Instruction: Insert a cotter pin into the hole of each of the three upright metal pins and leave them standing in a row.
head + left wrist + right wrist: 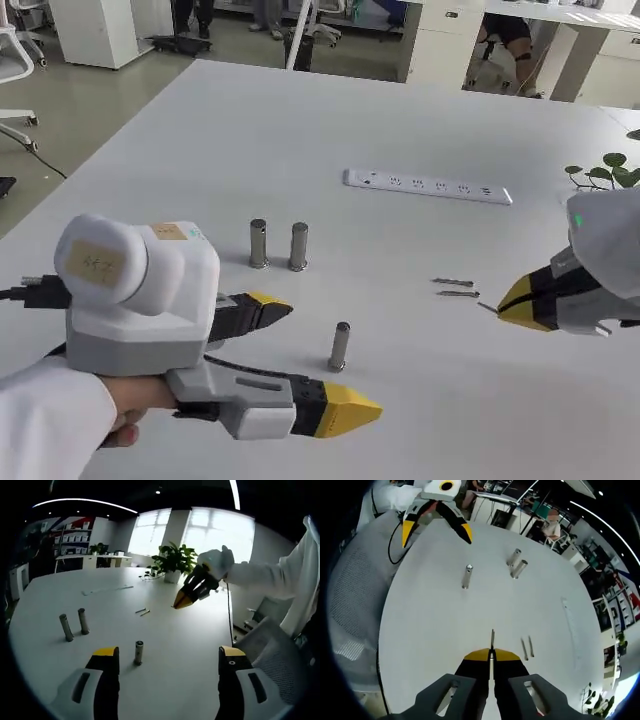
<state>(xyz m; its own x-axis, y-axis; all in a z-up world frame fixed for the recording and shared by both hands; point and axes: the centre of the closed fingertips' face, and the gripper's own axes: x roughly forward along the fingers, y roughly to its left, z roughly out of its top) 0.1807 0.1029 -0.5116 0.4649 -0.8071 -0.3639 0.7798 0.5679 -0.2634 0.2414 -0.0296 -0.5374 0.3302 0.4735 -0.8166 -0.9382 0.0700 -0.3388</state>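
One cotter pin (492,639), in right hand-held gripper (491,653)

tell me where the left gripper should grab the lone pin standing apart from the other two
Grip the lone pin low on its shaft, coming in level from where the left gripper is. It stands upright and round, so the open jaws can close across it, and a low hold likely leaves the top free for the cotter pin in the right gripper.
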